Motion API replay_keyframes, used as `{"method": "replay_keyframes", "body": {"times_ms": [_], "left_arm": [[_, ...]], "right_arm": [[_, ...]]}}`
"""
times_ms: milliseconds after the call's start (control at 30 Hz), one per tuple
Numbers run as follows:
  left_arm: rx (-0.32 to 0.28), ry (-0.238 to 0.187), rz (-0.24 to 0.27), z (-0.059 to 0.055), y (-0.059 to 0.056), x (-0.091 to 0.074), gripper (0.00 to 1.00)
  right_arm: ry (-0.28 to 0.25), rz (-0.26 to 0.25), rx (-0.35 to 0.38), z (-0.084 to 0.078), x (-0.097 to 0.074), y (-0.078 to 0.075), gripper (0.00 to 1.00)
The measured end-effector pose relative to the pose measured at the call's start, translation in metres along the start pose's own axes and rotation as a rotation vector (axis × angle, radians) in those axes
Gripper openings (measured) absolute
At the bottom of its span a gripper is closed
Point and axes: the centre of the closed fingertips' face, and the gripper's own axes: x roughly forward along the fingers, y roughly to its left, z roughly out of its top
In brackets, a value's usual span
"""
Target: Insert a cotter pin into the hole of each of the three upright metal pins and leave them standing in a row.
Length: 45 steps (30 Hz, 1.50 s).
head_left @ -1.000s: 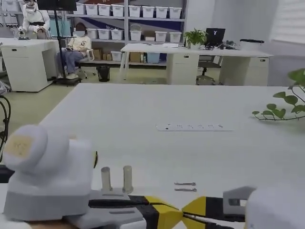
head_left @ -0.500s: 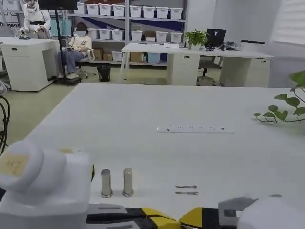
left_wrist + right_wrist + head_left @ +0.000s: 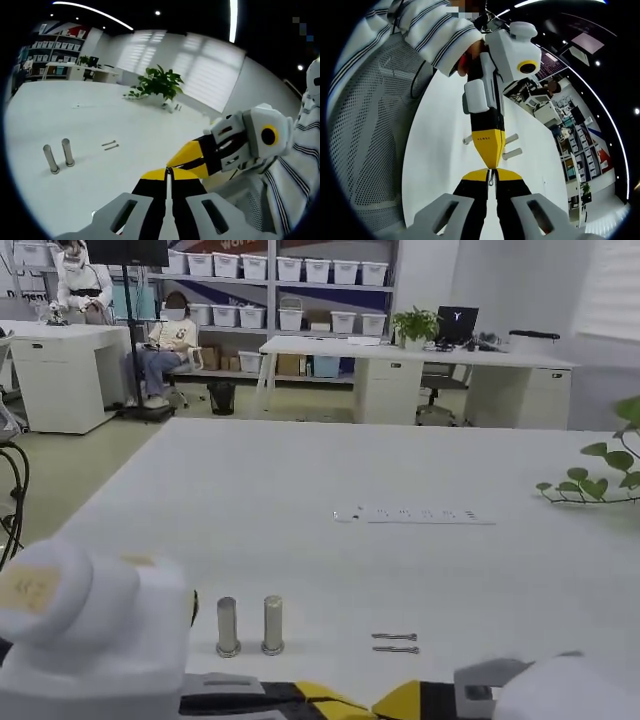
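Here's where it's getting delicate: the left gripper (image 3: 170, 172) and the right gripper (image 3: 493, 175) are meeting tip to tip, low over the near edge of the table (image 3: 400, 570). A tiny wire loop is sitting right at the right gripper's tips, and I'm reading it as the eye of a cotter pin (image 3: 492, 179). Those jaws are pinching down narrow on it. The left jaws are drawn just as narrow, with a pale sliver showing between them. Whether that's the same pin or only the table behind, I'm not able to tell.

The danger, as I'm judging it, is a slip. Something that thin, caught at the very tips, is liable to twist or spring out if either hand is rolling, or if one pair is easing off before the other is gripping properly.

The other worry is the two upright metal pins (image 3: 228, 627). They're standing close beside each other just beyond the tips, left of the two loose cotter pins (image 3: 395, 637) lying flat. A bulky gripper body swinging in is likely to topple one.

As for pose, the left gripper is lying low and pointing right, and the right gripper is pointing back at it, so the two are lining up nose to nose. A hand in a striped sleeve (image 3: 435, 35) is wrapping the left gripper's handle.
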Motion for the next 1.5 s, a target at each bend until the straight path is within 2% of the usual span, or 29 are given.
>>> {"method": "replay_keyframes", "body": {"times_ms": [167,300,433,533,667,867,1000,1100,1233,1333,1500], "left_arm": [[0.023,0.0,0.004,0.0,0.0,-0.001,0.0],[0.034,-0.01,0.008,0.001,0.001,-0.003,0.0],[0.062,-0.018,0.012,0.003,0.002,-0.006,0.0],[0.095,-0.012,0.016,0.002,0.002,-0.008,0.0],[0.136,-0.015,0.017,0.003,0.001,-0.01,0.0],[0.189,-0.022,0.021,0.004,0.002,-0.013,0.0],[0.228,-0.023,0.022,0.003,0.002,-0.015,0.0],[0.242,-0.017,0.024,0.002,0.003,-0.017,0.0],[0.272,-0.015,0.027,0.002,0.003,-0.019,0.0],[0.293,-0.023,0.027,0.003,0.002,-0.02,0.0],[0.361,-0.026,0.016,0.003,0.0,-0.022,0.0]], "right_arm": [[0.004,0.017,0.002,-0.001,0.001,0.004,0.06],[0.006,0.021,0.03,-0.005,0.002,0.004,0.15],[0.0,0.024,0.09,-0.009,-0.001,0.0,0.16],[-0.039,0.04,0.18,-0.007,-0.003,-0.002,0.19],[-0.043,0.043,0.231,-0.012,-0.005,-0.006,0.2],[-0.073,0.084,0.373,-0.015,-0.007,-0.005,0.21],[-0.088,0.104,0.411,-0.017,-0.008,-0.007,0.21],[-0.093,0.133,0.476,-0.021,-0.008,-0.006,0.21],[-0.105,0.158,0.528,-0.022,-0.008,-0.006,0.22],[-0.111,0.176,0.547,-0.021,-0.008,-0.005,0.22],[-0.117,0.207,0.578,-0.019,-0.007,-0.002,0.22]]}}
